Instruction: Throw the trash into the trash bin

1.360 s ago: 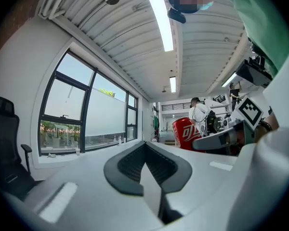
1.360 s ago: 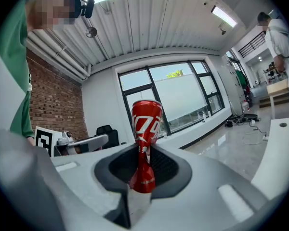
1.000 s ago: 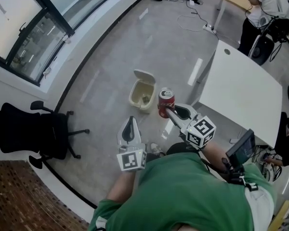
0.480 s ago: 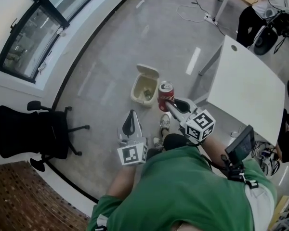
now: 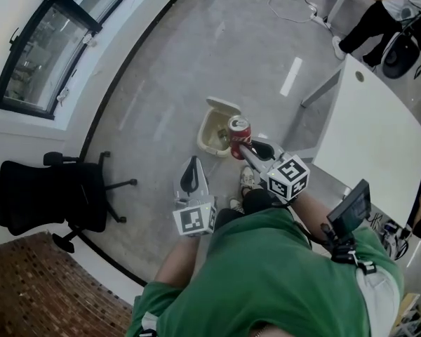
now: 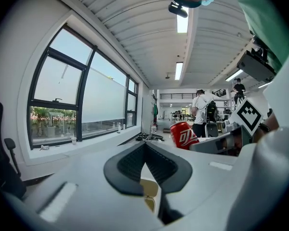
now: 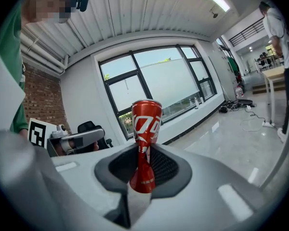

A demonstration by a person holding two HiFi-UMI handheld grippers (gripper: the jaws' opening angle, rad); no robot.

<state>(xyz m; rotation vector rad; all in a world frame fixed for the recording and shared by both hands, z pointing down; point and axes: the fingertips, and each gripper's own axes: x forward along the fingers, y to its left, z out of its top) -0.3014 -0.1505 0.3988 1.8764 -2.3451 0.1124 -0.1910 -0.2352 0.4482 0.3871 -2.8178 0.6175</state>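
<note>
A pale yellow plastic trash bin [image 5: 210,137] stands on the grey floor [image 5: 161,104], lid up. The right tool [image 7: 143,163] grips a red aluminium drink can [image 7: 146,121], upright and pinched narrow at its waist, at the bin's right rim in the head view. The left tool [image 6: 145,147] is closed and empty.

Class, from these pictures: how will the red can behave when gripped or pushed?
Probably thin-walled and easily dented: the red can is pinched narrow where the right tool grips it. Its round body would likely roll if laid down.
</note>
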